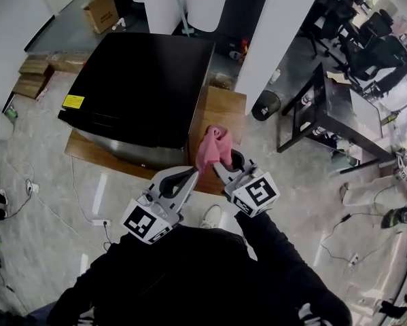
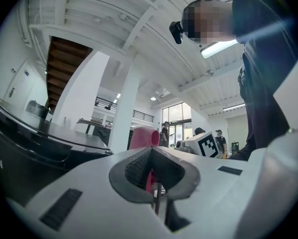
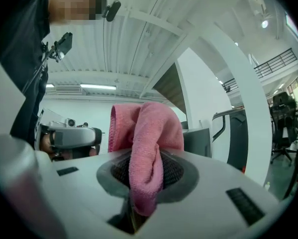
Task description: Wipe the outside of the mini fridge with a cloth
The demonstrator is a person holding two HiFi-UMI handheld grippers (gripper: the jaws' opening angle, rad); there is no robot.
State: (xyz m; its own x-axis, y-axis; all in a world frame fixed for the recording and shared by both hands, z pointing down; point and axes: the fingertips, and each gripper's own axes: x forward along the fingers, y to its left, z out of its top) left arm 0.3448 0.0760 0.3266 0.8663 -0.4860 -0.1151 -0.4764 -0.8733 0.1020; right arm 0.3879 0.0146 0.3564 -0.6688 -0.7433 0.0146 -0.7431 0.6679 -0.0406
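Right gripper (image 1: 221, 169), jaws clamped on the pink cloth (image 1: 213, 148), sits nearest the mini fridge (image 1: 142, 87), which lies ahead-left; left gripper (image 1: 190, 176) alongside, jaws together.

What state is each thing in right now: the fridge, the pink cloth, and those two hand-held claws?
Mini fridge: upright, door shut.
Cloth: bunched up, clamped at one end.
Right gripper: shut on the cloth.
Left gripper: jaws together, next to the cloth.
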